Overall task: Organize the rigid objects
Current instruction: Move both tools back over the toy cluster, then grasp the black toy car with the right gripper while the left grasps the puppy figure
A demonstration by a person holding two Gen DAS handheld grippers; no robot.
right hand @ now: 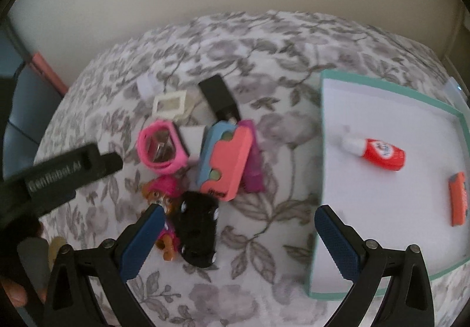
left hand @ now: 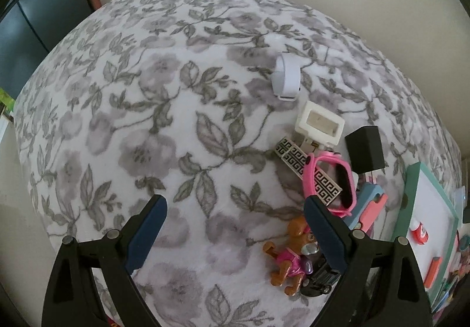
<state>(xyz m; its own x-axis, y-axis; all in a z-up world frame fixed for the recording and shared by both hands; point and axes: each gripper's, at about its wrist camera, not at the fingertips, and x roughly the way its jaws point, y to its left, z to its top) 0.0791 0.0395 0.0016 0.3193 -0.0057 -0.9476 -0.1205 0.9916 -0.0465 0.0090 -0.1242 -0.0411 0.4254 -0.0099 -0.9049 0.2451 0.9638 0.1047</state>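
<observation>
A heap of small rigid things lies on a floral blanket: a pink frame point(left hand: 332, 180) point(right hand: 161, 148), a patterned bar point(left hand: 305, 168), a black block point(left hand: 364, 151) point(right hand: 218, 99), a cream frame point(left hand: 320, 121) point(right hand: 170, 105), a white band point(left hand: 286, 76), a coral-and-blue case point(right hand: 226, 156), a toy pup point(left hand: 289, 259) point(right hand: 161, 195) and a black toy car point(right hand: 198, 230) point(left hand: 321, 277). My left gripper point(left hand: 235, 209) hangs open just left of the pup. My right gripper point(right hand: 238, 215) is open above the blanket between the car and a teal-rimmed tray point(right hand: 321, 133) point(left hand: 411, 195).
In the tray lie a red-and-white bottle point(right hand: 376, 151) point(left hand: 420, 234) and an orange piece point(right hand: 456, 199) point(left hand: 433, 271). The other hand-held gripper's black body point(right hand: 67, 171) and a hand point(right hand: 14, 294) show at the left of the right wrist view. A wall stands behind the bed.
</observation>
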